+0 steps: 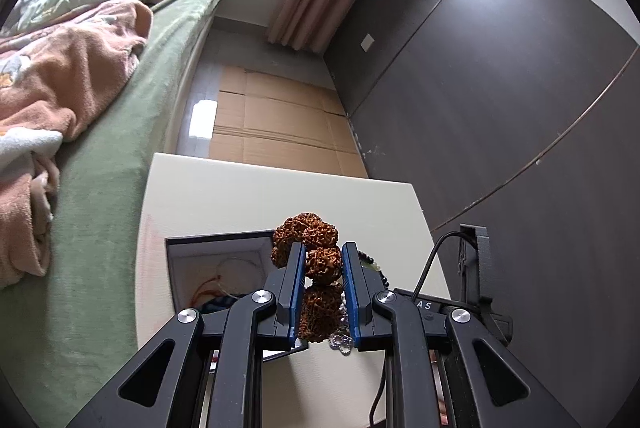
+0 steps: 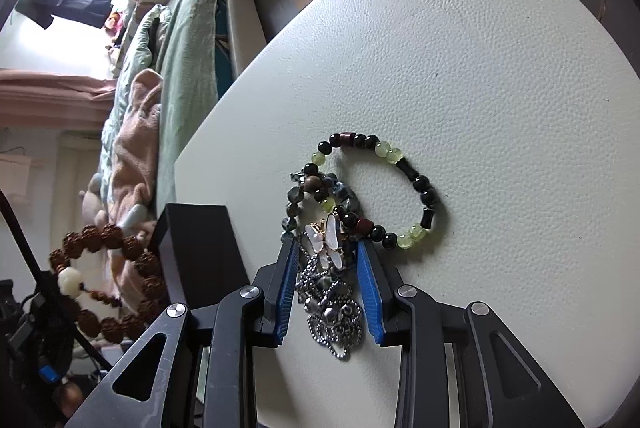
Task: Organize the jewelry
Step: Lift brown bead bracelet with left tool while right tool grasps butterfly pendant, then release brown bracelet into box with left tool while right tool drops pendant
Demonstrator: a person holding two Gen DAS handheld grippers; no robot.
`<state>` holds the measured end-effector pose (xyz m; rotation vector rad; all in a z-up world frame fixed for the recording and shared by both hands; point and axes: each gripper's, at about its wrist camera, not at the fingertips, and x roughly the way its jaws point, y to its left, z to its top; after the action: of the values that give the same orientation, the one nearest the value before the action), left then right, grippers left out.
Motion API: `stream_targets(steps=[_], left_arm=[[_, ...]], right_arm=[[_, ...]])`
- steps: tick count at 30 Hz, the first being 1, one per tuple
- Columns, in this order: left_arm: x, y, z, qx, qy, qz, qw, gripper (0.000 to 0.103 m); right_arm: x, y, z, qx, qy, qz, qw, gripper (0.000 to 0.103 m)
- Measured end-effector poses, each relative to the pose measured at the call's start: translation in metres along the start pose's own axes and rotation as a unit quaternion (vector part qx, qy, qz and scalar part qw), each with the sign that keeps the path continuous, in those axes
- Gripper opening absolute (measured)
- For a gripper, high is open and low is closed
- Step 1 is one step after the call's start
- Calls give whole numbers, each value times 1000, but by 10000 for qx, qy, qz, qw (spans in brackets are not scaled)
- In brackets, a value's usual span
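Left tool [image 1: 323,270] grips a bracelet of large, knobbly brown seed beads [image 1: 316,264], its blue pads pressing one bead while the rest of the loop hangs above and below, raised over the pale textured counter [image 1: 224,195]. Just left of it sits an open black box with a pale lining [image 1: 188,268], already holding a thin cord or chain. Right tool [image 2: 329,260] points down at a tangled pile on the counter: a white enamel butterfly pendant [image 2: 326,240] on a silver ball chain [image 2: 334,312]. Its blue pads [image 2: 370,288] bracket the pendant and chain closely, but firm contact cannot be told. A bracelet of black and pale green beads [image 2: 384,187] lies touching the pile, overlapping a darker grey bead string [image 2: 296,199]. To do this step well, the seed bracelet should probably be lowered fully inside the box before release, and the right tool should likely lift slowly so the chain pulls free without dragging the neighbouring bracelets along.
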<state>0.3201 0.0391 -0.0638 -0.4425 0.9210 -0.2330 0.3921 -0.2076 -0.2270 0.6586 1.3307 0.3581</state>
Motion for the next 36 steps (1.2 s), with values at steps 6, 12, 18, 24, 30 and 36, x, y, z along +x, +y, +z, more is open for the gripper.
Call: stream_targets(steps=[6,12,18,24,30,36], left_arm=[[-4,11,-3,-87,15,61,9999,19],[-6,20,-2,-127,9,100,9999,19],[0,31,-2,-235,19,178,9996,19],[21,44,-7,-428,187,228,9986,19],[41,60,-12,-758,522,58,9957,19],[25,63,-8,-642,327,451,9964,87]], right_arm=[[3,6,1,-212,-91,-333,9992,12],[-11,9,1,-333,-258,-369,9984,6],[-30,7,-2,-274,-409,14,9988,5],[-38,13,-3,-338,-539,302,9975,4],[-47,31,-8,-513,-680,813,9930,4],[-41,56,-15,-737,-585,1149,9889,4]])
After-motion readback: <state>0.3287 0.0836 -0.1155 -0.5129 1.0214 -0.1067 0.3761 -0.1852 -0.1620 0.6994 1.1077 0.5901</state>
